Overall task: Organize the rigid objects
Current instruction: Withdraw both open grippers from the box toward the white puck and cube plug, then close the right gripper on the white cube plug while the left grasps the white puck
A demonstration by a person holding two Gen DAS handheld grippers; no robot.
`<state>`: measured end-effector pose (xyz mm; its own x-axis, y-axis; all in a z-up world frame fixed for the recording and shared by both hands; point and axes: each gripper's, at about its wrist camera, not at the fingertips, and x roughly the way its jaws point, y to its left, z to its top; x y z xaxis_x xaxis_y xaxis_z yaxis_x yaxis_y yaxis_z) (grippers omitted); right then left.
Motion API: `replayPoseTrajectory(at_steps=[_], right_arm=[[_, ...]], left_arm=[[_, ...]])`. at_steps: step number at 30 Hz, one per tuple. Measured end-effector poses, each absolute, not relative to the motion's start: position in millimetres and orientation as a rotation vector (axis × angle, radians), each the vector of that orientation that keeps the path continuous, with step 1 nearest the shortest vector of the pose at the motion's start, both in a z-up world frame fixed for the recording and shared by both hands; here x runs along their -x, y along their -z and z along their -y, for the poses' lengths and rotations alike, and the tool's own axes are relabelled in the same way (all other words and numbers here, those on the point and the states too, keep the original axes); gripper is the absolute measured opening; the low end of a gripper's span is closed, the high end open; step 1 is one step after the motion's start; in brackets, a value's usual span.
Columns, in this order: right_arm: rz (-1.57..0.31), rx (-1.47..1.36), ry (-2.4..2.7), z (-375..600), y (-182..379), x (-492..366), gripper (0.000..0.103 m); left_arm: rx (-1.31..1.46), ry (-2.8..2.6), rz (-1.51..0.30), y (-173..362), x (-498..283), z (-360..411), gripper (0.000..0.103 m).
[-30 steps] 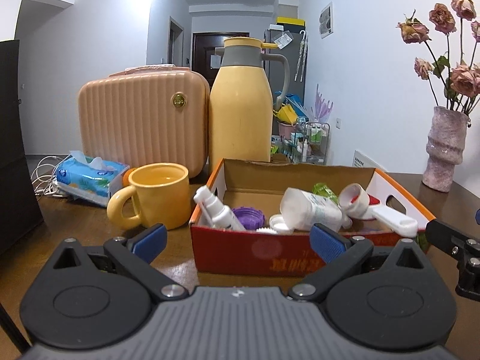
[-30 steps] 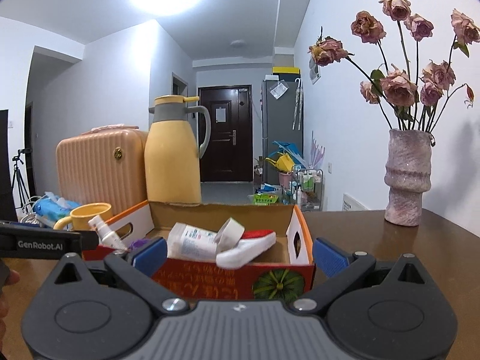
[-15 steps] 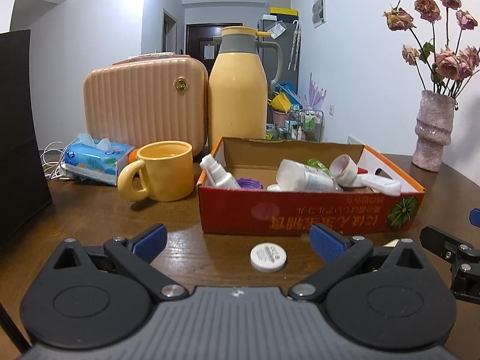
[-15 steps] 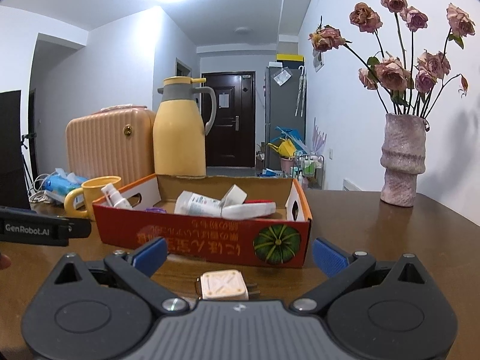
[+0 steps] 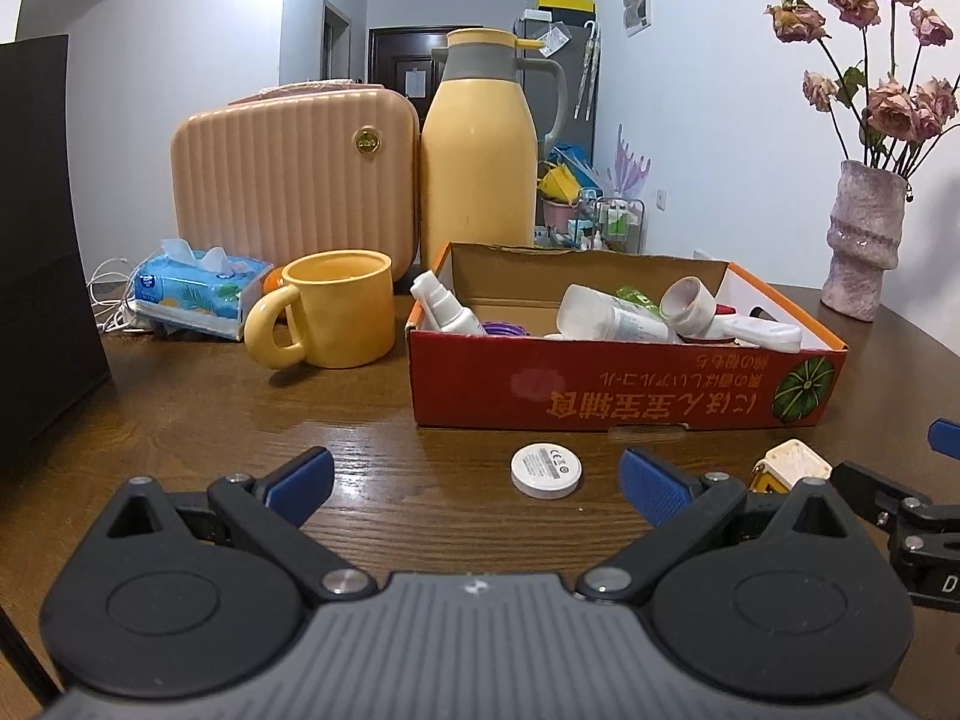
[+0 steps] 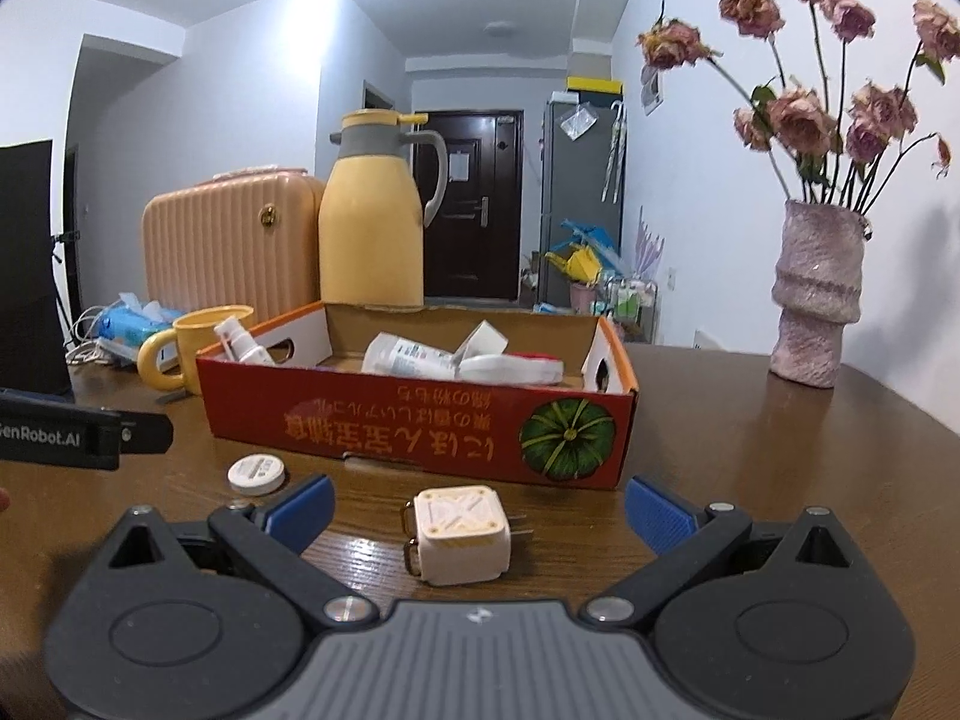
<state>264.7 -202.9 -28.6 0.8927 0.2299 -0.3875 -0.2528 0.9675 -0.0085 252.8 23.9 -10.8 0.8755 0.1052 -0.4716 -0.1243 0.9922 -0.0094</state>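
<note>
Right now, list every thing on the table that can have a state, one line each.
left gripper: open, empty
right gripper: open, empty
red cardboard box: open-topped, holding items
white round disc: flat on table, outside box
cube-shaped charger: on table, prongs out, ungripped
yellow mug: upright
yellow thermos jug: upright, lid on
pink case: closed
spray bottle: leaning in box

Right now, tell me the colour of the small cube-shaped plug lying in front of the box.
Cream-white, the plug shows best in the right wrist view.
</note>
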Motion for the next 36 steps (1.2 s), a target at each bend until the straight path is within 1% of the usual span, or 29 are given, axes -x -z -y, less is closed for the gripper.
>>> replayPoseTrajectory(at_steps=[9,14,16,18,20,21,22,27,36], right_arm=[[-0.489,0.089,-0.281,196,39,-289,0.103],[-0.54,0.12,-0.3,191,44,-310,0.1],[-0.563,0.124,-0.308,189,47,-319,0.093],[-0.585,0.122,-0.315,187,49,-327,0.089],[-0.605,0.11,-0.323,186,52,-335,0.079],[-0.617,0.104,-0.327,185,53,-337,0.069],[-0.625,0.101,-0.326,185,54,-339,0.067],[-0.625,0.077,-0.337,189,54,-339,0.066],[-0.555,0.038,-0.318,199,43,-330,0.065]], left_arm=[[0.044,-0.117,-0.517,14,-256,-26,0.103],[0.039,-0.115,-0.535,18,-259,-26,0.103],[0.037,-0.114,-0.544,19,-262,-26,0.103],[0.036,-0.116,-0.556,21,-264,-27,0.103],[0.037,-0.116,-0.566,23,-266,-27,0.103],[0.038,-0.116,-0.569,24,-267,-27,0.103],[0.037,-0.117,-0.572,24,-268,-27,0.103],[0.032,-0.113,-0.586,27,-270,-26,0.103],[0.02,-0.118,-0.606,30,-277,-22,0.103]])
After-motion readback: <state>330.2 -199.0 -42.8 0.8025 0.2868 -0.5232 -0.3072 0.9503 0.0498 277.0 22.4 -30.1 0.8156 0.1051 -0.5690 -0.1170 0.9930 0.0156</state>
